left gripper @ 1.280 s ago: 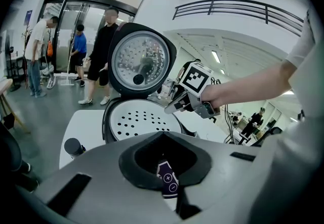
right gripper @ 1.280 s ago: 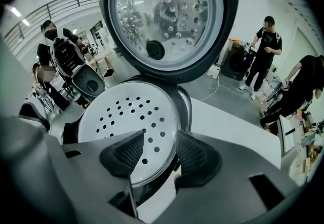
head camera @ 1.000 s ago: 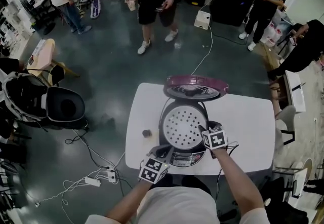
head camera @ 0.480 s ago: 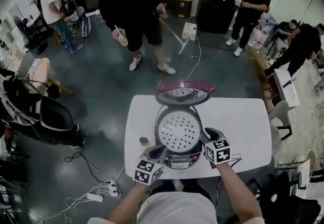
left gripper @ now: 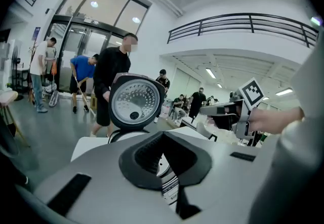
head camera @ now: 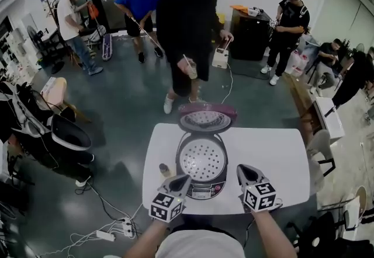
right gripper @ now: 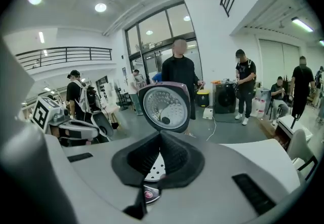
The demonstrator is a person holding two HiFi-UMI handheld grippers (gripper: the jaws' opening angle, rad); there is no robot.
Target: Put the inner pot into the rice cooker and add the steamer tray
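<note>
Left gripper (head camera: 182, 180): held off the near-left side of the rice cooker (head camera: 202, 190), jaws pressed together, empty. Steamer tray (head camera: 202, 159) sat in the cooker mid-table (head camera: 274, 152), lid (head camera: 207, 118) upright behind. Right gripper (head camera: 241, 169): off the near-right side, my jaws had just been closing and met on nothing.

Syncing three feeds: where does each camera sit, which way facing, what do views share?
Head view: on the head, steeply down onto the rice cooker; shows forearms, left hand-held gripper, right hand-held gripper.
Left gripper view: on the left one, along shut jaws toward the lid; shows the right one.
Right gripper view: likewise, jaws just closed on nothing; shows the left one.
Shared: lid.
</note>
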